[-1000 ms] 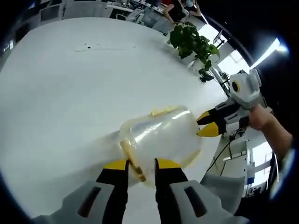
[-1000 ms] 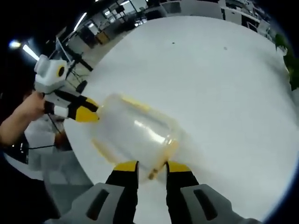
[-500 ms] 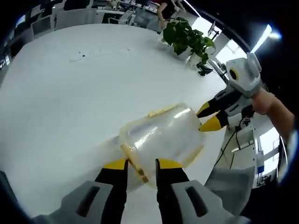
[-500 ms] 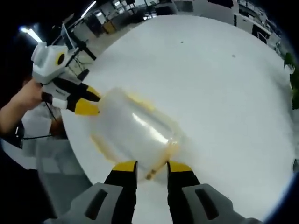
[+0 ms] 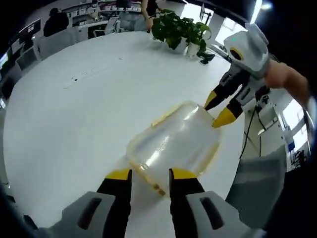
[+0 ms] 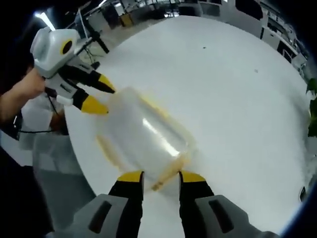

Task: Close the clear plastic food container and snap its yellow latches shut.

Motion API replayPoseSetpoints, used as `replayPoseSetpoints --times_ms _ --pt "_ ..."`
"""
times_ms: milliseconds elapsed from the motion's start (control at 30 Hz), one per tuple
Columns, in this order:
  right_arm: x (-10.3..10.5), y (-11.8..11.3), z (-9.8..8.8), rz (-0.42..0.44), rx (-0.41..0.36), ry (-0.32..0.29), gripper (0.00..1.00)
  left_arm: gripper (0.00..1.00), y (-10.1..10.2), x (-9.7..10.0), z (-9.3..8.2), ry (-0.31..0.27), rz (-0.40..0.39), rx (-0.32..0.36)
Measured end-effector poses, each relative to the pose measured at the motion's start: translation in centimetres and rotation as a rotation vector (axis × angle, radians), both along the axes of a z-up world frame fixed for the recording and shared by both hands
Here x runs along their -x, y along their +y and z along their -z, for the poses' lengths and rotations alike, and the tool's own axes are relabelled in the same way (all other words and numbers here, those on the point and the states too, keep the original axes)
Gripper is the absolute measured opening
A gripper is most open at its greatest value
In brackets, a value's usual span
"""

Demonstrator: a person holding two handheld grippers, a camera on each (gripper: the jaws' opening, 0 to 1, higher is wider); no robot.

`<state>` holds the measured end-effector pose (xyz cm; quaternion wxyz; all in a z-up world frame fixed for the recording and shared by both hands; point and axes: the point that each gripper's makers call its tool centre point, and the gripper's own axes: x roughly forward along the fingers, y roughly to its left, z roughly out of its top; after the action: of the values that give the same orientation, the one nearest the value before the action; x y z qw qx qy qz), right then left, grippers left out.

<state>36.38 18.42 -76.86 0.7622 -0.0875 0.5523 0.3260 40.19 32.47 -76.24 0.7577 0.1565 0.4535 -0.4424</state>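
Note:
The clear plastic food container (image 5: 173, 141) lies on the round white table (image 5: 74, 114) with its lid on. One yellow end latch (image 5: 148, 181) sits in the gap between the jaws of my left gripper (image 5: 151, 174), which stands open. My right gripper (image 5: 218, 110) comes in from the right, jaws spread around the container's far end. In the right gripper view the container (image 6: 141, 134) has its near yellow latch (image 6: 166, 174) between the parted jaws of my right gripper (image 6: 161, 177). My left gripper (image 6: 100, 94) is open at the far end.
A potted green plant (image 5: 178, 29) stands at the table's far edge. The container lies close to the table's edge (image 6: 74, 144), with grey floor beyond. A hand (image 5: 285, 79) holds the right gripper. Office desks and chairs stand in the background.
Both grippers' jaws have spread wider around the container's ends. Both cameras have tilted a little, so the views have shifted.

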Motion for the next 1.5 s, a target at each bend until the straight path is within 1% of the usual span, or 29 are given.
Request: replayPoseSetpoints --times_ms 33,100,167,200,267,300,333,367,400,433,467,500,533,567,633,700,733,800,867,900,1000,1033,1100,1167,1233,1300,1333,1400,1500 --pt "0.0 0.0 0.0 -0.006 0.001 -0.007 0.26 0.3 0.0 0.0 0.0 -0.003 0.013 -0.002" --pt "0.1 0.1 -0.1 -0.025 0.014 -0.018 0.26 0.31 0.0 0.2 0.1 0.015 0.01 -0.003" --pt "0.1 0.1 -0.2 -0.057 0.042 -0.045 0.26 0.31 -0.1 0.1 0.1 0.01 0.019 -0.001" --pt "0.1 0.1 -0.2 -0.072 0.049 -0.056 0.26 0.31 -0.1 0.1 0.1 0.001 0.022 -0.002" --pt "0.3 0.1 -0.2 -0.093 0.071 -0.06 0.26 0.32 -0.2 0.0 0.0 -0.038 0.071 -0.017" --pt "0.3 0.1 -0.3 -0.132 0.09 -0.066 0.26 0.33 -0.2 -0.1 -0.1 -0.061 0.091 -0.034" --pt "0.4 0.1 -0.3 -0.156 0.101 -0.068 0.26 0.34 -0.2 0.0 -0.1 -0.067 0.114 -0.04" --pt "0.4 0.0 -0.3 -0.185 0.119 -0.068 0.25 0.37 -0.6 0.1 -0.3 -0.073 0.121 -0.027" --pt "0.4 -0.1 -0.3 -0.204 0.131 -0.072 0.25 0.39 -0.6 0.1 -0.4 -0.079 0.126 -0.029" --pt "0.4 -0.2 -0.3 -0.22 0.14 -0.077 0.26 0.39 -0.8 0.0 -0.5 -0.103 0.166 -0.031" --pt "0.4 -0.3 -0.3 -0.226 0.144 -0.077 0.26 0.39 -0.9 0.0 -0.6 -0.119 0.196 -0.034" --pt "0.3 -0.4 -0.3 -0.229 0.148 -0.075 0.27 0.39 -0.8 0.0 -0.6 -0.132 0.203 -0.047" --pt "0.4 -0.4 -0.4 -0.235 0.146 -0.078 0.28 0.39 -0.8 0.0 -0.6 -0.128 0.206 -0.053" --pt "0.3 -0.5 -0.5 -0.242 0.142 -0.083 0.28 0.39 -1.0 0.2 -0.6 -0.129 0.236 -0.049" --pt "0.2 -0.7 -0.6 -0.246 0.138 -0.086 0.28 0.39 -1.2 0.1 -0.8 -0.145 0.264 -0.043" --pt "0.1 -0.3 -0.9 -0.278 0.114 -0.108 0.28 0.39 -1.5 0.2 -1.2 -0.164 0.3 -0.033" --pt "0.2 -0.1 -1.2 -0.287 0.104 -0.111 0.29 0.39 -1.7 0.3 -1.4 -0.173 0.331 -0.026" --pt "0.2 0.3 -1.4 -0.328 0.092 -0.128 0.31 0.37 -1.9 0.5 -1.4 -0.176 0.375 -0.02" --pt "0.1 0.3 -1.4 -0.348 0.103 -0.135 0.34 0.36 -1.8 0.6 -1.3 -0.171 0.39 -0.034" --pt "0.1 0.4 -1.4 -0.362 0.108 -0.138 0.35 0.36 -1.9 0.8 -1.4 -0.174 0.413 -0.037" --pt "0.3 0.9 -1.6 -0.438 0.116 -0.157 0.35 0.36 -2.1 1.0 -1.6 -0.189 0.474 -0.038" --pt "0.2 1.1 -1.8 -0.459 0.119 -0.172 0.35 0.36 -2.2 1.2 -1.6 -0.199 0.51 -0.045" --pt "0.1 1.3 -1.9 -0.465 0.12 -0.17 0.35 0.36 -2.3 1.2 -1.5 -0.202 0.533 -0.048" --pt "-0.1 1.7 -1.9 -0.475 0.116 -0.171 0.36 0.37 -2.6 1.5 -1.6 -0.194 0.551 -0.03" --pt "-0.2 1.8 -2.0 -0.483 0.116 -0.173 0.36 0.37 -2.8 1.5 -1.6 -0.196 0.564 -0.028" --pt "-0.1 2.1 -1.8 -0.524 0.118 -0.175 0.37 0.37 -2.8 1.7 -1.4 -0.205 0.613 -0.042" --pt "-0.2 1.9 -1.6 -0.568 0.148 -0.181 0.37 0.37 -2.6 1.7 -1.2 -0.214 0.636 -0.066" --pt "-0.1 1.6 -1.3 -0.599 0.18 -0.18 0.37 0.36 -2.3 1.5 -0.9 -0.223 0.651 -0.092" --pt "0.0 1.6 -1.2 -0.597 0.177 -0.175 0.37 0.36 -2.3 1.6 -0.9 -0.209 0.647 -0.087"
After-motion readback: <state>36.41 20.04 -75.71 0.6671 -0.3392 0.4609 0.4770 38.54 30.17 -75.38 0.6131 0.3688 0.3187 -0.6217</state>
